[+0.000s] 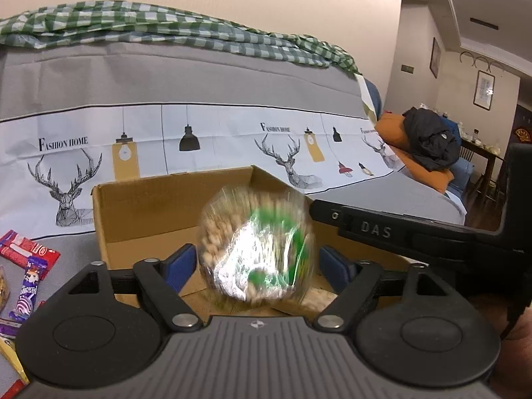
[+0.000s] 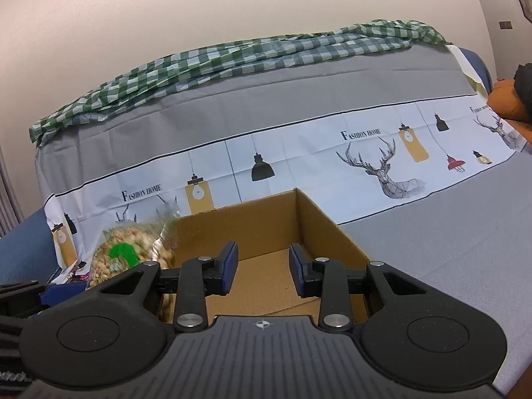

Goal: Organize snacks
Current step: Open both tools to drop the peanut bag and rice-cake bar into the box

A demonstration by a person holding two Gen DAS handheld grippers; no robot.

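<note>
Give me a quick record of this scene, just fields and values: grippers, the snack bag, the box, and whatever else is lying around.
left gripper: open, snack bag between its jaws, pads clear of it
snack bag: clear, green print, blurred, over the box
cardboard box: open top, nothing visible on the floor in the right wrist view
right gripper: open, empty, aimed into the box
other snacks: red and purple packets left of the box
surface: grey cloth
</note>
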